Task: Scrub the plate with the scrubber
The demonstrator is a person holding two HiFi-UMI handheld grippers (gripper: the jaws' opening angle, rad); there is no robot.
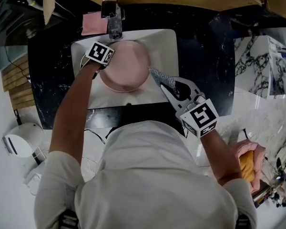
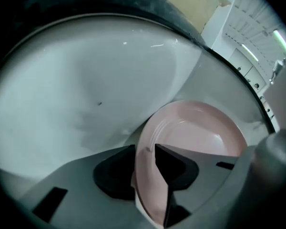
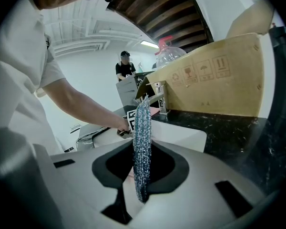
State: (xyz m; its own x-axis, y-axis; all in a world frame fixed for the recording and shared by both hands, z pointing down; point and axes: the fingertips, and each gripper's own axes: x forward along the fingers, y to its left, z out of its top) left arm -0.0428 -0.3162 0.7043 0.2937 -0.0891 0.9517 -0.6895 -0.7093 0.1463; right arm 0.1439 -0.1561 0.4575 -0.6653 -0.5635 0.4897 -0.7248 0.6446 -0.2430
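The pink plate sits in the white sink below the faucet, its hollow face turned up toward the person. The left claw comes steeply down at its left rim. In the left gripper view the rim runs between that claw's pads, which are clamped on it, most likely to steady the plate against the rubbing to come.

The scrubber, a flat silvery-blue mesh pad, is pinched on edge in the closed right claw. Its long axis runs out from the jaws toward the plate's right rim, and the free end lies just beside that rim. I cannot tell whether they touch. Black marble tabletop surrounds the basin.
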